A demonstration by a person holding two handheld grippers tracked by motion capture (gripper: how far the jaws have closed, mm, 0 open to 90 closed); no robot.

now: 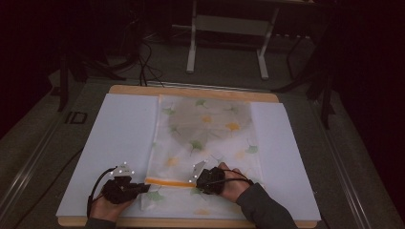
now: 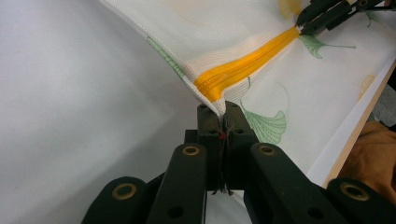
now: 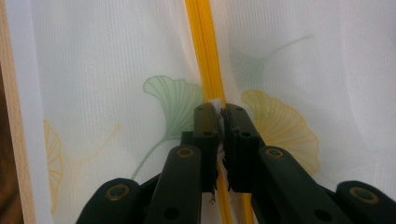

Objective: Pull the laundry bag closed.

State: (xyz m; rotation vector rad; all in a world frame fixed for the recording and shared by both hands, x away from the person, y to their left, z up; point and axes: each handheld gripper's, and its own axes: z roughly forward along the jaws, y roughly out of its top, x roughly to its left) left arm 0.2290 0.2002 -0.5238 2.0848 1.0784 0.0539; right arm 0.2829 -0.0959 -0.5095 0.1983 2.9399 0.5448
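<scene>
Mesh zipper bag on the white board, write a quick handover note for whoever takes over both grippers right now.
Left gripper: shut on the mesh bag at the corner where the orange zipper ends.
Right gripper: shut on a small white tab, probably the zipper pull, partway along the zipper.
Bag lies flat on the white board, zipper at the near end, something dark inside.
Done: both grips set.
Left: probably run the pull along the zipper; whether it is opening or closing is unclear.
</scene>
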